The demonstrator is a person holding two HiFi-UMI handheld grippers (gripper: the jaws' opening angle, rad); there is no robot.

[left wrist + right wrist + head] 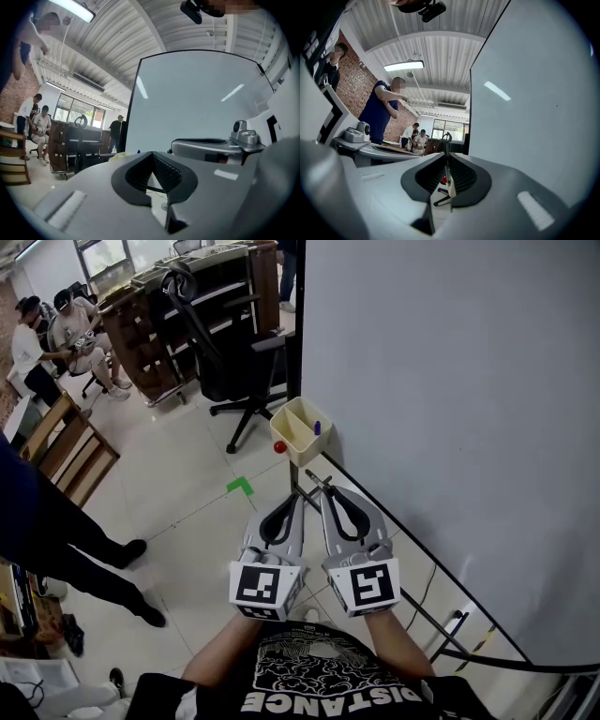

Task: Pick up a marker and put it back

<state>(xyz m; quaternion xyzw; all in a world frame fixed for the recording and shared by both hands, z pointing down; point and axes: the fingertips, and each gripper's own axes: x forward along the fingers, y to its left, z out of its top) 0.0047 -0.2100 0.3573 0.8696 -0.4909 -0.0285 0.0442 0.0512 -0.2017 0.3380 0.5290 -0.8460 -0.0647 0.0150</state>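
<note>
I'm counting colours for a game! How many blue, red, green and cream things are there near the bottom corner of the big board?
blue marker: 1
red round thing: 1
green tape mark: 1
cream holder: 1
Total: 4

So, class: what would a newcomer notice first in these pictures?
The big grey board fills the right side. At its lower left corner is a cream bin holding a blue marker. Below, the left tongs and right tongs sit side by side, shut and empty.
</note>
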